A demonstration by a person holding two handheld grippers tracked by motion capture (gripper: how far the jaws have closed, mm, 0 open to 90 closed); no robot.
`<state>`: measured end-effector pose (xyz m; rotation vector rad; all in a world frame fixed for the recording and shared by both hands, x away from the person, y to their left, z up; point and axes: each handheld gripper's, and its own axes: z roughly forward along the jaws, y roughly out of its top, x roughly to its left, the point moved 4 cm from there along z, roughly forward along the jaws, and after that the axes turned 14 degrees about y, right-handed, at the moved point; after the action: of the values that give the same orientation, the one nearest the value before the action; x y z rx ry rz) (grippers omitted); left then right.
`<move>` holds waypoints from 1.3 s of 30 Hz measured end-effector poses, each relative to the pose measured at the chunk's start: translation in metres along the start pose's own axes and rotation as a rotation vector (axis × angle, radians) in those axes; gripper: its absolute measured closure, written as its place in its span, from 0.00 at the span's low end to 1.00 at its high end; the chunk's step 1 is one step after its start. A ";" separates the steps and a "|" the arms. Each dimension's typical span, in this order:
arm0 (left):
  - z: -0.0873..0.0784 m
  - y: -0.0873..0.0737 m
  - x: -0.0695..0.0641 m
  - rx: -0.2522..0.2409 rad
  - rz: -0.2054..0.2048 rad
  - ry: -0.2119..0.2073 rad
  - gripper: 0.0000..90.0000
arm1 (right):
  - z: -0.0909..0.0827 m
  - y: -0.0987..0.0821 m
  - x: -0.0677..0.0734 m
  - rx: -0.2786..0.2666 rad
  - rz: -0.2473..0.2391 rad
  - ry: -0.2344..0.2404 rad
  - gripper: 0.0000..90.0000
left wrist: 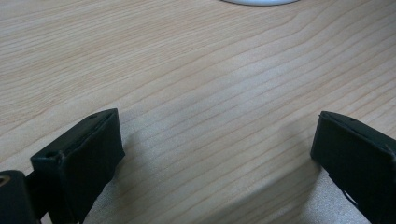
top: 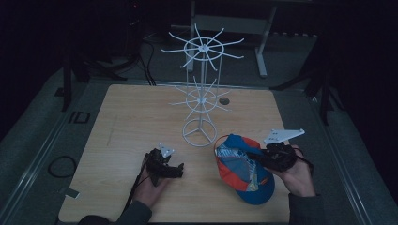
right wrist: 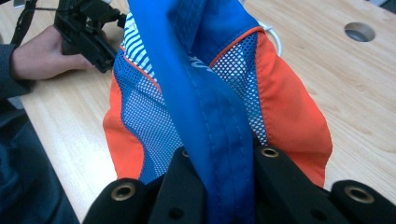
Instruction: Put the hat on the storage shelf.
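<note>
Up close, the right gripper (right wrist: 224, 186) clamps a blue band of the cap (right wrist: 210, 102), orange panels and white mesh around it; overhead, the cap (top: 244, 168) lies near the white rack (top: 201, 93), left gripper (top: 180, 169) agape.

Cloth & mesh cap (right wrist: 224, 107), matt wood-grain table (left wrist: 196, 70), white wire rack (top: 202, 84)

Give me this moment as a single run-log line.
right gripper: shut on cap | left gripper: open, nothing between jaws, resting on table | white rack: bare, behind cap
</note>
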<state>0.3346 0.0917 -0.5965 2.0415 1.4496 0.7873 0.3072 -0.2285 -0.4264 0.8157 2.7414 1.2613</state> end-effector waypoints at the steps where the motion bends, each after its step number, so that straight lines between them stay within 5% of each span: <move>1: 0.000 0.000 0.000 0.000 0.000 0.000 0.03 | -0.001 0.000 0.000 -0.005 0.004 -0.004 0.97; 39: 0.000 0.000 0.000 0.002 0.003 0.000 0.03 | -0.026 0.027 0.001 -0.123 -0.020 -0.056 0.97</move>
<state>0.3345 0.0920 -0.5963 2.0455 1.4480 0.7872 0.3129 -0.2319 -0.3895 0.7975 2.5928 1.3655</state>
